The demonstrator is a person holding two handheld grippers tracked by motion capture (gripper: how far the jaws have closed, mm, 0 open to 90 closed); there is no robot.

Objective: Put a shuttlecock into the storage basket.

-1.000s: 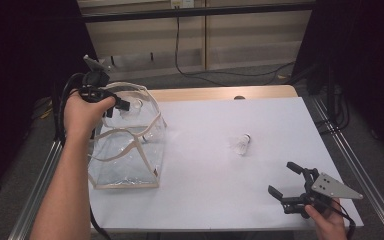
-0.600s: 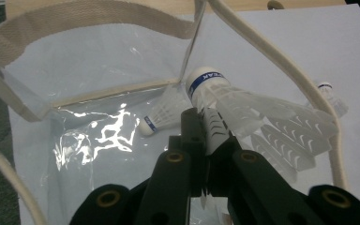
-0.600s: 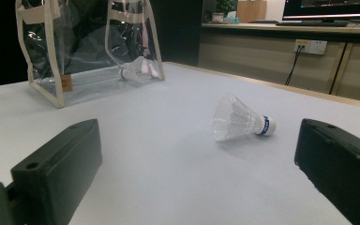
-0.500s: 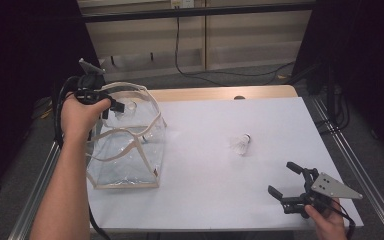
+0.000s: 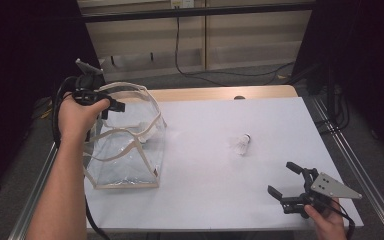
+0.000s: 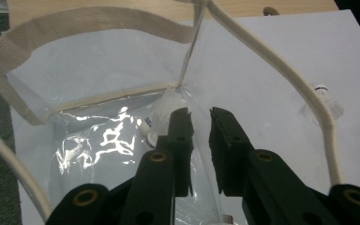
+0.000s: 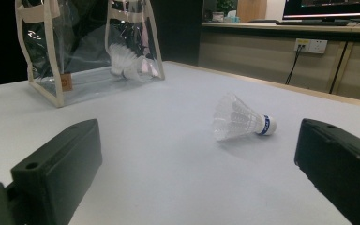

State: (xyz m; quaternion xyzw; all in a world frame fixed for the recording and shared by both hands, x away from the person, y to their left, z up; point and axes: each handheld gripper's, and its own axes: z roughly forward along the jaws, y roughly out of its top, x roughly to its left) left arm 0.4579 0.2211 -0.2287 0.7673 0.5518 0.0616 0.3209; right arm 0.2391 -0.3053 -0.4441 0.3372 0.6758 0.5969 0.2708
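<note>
The white worktop point(image 5: 210, 165) takes up most of the high view, with a strip of bare wood along its far edge. On its left part stands a clear plastic bag point(image 5: 125, 150) trimmed with cream webbing, its mouth open upward and its two webbing handles point(image 6: 281, 70) looping above the rim. The left hand-held gripper point(image 5: 111, 106) is held over the bag's mouth at its far left corner, with the person's left forearm coming up along the worktop's left edge. In the left gripper view its two black jaws point down into the bag; they have just been opening, a narrow gap shows between the pads and nothing is between them, so this gripper is released. Below those jaws, inside the bag, lies a white shuttlecock point(image 6: 161, 115) on the bag's bottom; the right gripper view shows it through the clear wall, lying on its side. The right hand-held gripper point(image 5: 286, 179) rests low at the near right corner of the worktop, jaws spread wide and empty, pointing toward the middle. A second shuttlecock point(image 5: 240, 145) lies on its side on the open worktop right of centre, well apart from the bag and ahead of the right jaws, its blue-banded cork point(image 7: 266, 125) toward the far edge.
</note>
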